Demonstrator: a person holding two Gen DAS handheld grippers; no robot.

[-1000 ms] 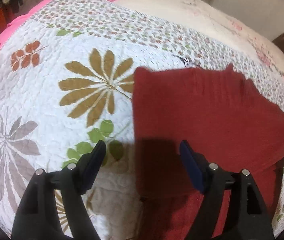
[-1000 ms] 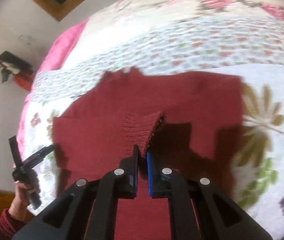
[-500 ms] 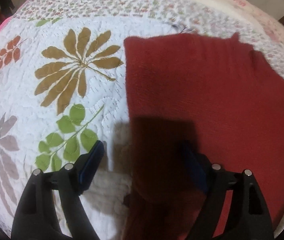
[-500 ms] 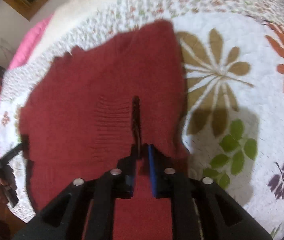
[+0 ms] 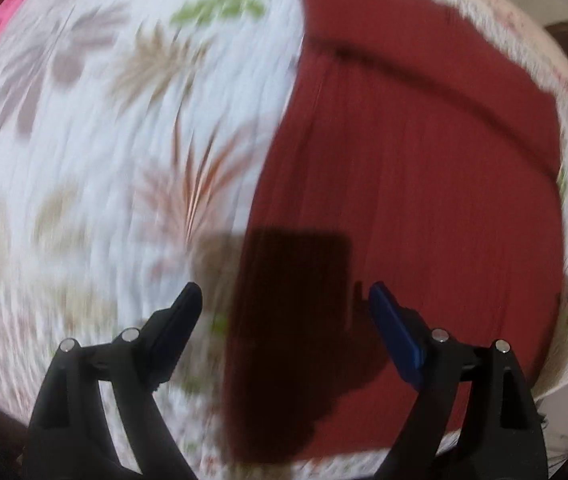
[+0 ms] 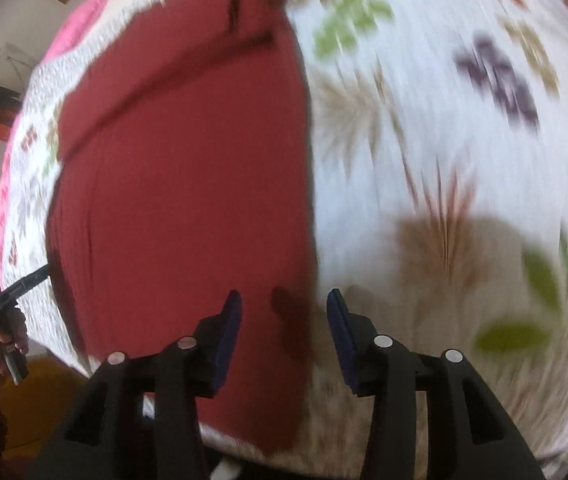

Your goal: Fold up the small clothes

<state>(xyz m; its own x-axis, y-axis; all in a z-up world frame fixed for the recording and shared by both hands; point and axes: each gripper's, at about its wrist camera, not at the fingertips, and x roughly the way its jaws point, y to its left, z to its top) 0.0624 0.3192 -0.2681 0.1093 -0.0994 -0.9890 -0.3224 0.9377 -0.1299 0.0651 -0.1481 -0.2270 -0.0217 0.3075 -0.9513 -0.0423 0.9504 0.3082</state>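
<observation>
Left tongs (image 5: 284,300): spread wide, empty, lower centre of the left wrist view.
Right tongs (image 6: 284,304): spread, empty, lower centre of the right wrist view.
Red garment (image 5: 424,184): flat on the bed, right half of the left view, left half of the right view.
Floral quilt (image 5: 84,160): covers the bed, motion-blurred.

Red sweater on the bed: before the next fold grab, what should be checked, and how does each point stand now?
1. Left gripper open and empty: ok.
2. Right gripper open and empty: ok.
3. Red sweater lies flat on the quilt, one fold line across its far part: ok.
4. Near side edge of the sweater between the jaws in both wrist views: ok.
5. Sleeve position: cannot tell, none visible.
6. Image sharpness for aiming: not ok, both views are motion-blurred.
</observation>
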